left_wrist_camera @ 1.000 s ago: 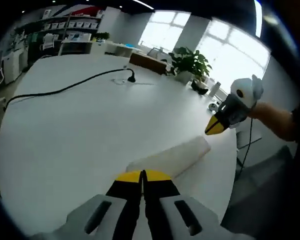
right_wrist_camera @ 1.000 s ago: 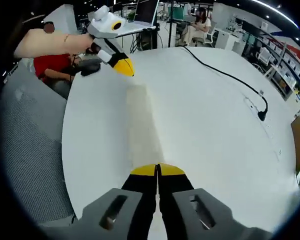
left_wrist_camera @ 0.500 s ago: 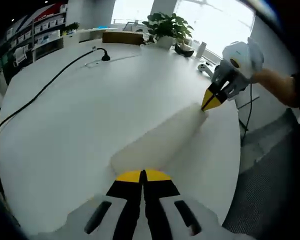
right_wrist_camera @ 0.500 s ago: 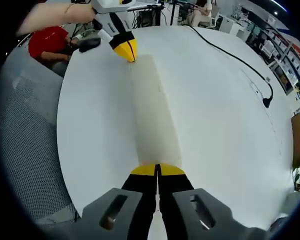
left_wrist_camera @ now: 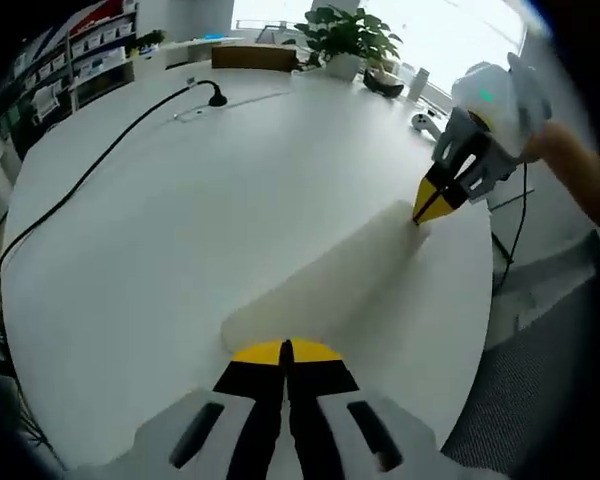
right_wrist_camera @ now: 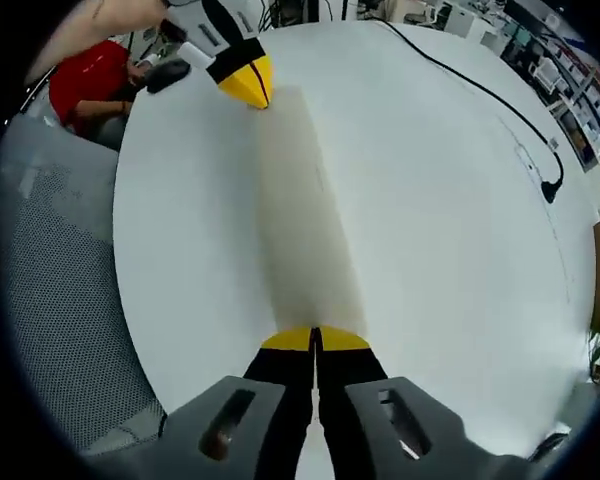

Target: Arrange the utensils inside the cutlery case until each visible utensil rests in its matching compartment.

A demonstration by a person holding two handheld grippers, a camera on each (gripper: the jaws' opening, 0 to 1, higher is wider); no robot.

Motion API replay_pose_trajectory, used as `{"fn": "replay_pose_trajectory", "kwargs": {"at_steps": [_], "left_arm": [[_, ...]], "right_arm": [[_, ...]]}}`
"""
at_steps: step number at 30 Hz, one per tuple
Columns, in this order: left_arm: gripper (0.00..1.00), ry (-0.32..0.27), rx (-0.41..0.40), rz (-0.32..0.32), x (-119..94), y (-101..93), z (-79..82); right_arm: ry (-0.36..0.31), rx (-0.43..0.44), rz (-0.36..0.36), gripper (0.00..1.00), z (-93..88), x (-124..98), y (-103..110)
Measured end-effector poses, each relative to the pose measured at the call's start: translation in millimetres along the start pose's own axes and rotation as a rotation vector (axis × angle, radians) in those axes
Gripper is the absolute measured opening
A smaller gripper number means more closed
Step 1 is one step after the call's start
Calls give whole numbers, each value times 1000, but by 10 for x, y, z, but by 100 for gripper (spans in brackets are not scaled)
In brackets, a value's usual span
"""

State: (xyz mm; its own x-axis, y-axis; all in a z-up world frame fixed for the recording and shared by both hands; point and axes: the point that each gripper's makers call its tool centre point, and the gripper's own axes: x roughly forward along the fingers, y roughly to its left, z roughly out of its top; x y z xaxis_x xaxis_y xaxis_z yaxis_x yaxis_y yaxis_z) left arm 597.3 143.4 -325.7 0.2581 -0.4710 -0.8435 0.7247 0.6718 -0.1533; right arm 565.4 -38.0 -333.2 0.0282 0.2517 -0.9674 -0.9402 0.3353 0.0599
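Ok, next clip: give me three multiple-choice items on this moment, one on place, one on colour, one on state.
1. Where does the long pale case lie?
A. on the white table, between the two tools
B. on the grey chair
C. under the plant

2. What colour are the tools' tips?
A. red
B. yellow
C. green

3. How do the jaws of the left tool stand?
A. wide open
B. gripping a fork
C. shut, with nothing between them

Answers: 1 A, the case runs across the table from the left tool to the right tool at its far end. 2 B, both tools end in yellow, as seen on the right tool in its own view. 3 C, the jaws meet with only a thin seam.
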Motion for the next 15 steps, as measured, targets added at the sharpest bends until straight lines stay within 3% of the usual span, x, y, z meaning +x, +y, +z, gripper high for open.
{"fn": "replay_pose_trajectory", "kwargs": {"at_steps": [2,4,7,9,12,13,14,15], "left_arm": [[0,0,52,19,-29,15,25],[0,-12,25,20,-37,55,62],[0,25,34,43,19,158,25],[0,0,4,24,76,152,102],[0,40,26,18,76,140,82],[0,55,32,17,74,130,84],[0,102,65,18,59,115,45],[0,108,91,28,62,113,55]], "right_arm": [[-67,68,-84,0,85,-45,-157],[-95,109,-109,0,137,-107,-234],[-82,98,-74,0,189,-100,-154],[-42,60,-66,0,176,-53,-109],[0,52,-50,0,139,29,-58],[12,52,-78,0,127,14,-83],[11,53,-68,0,156,25,-54],[33,58,-64,0,130,22,-65]]}}
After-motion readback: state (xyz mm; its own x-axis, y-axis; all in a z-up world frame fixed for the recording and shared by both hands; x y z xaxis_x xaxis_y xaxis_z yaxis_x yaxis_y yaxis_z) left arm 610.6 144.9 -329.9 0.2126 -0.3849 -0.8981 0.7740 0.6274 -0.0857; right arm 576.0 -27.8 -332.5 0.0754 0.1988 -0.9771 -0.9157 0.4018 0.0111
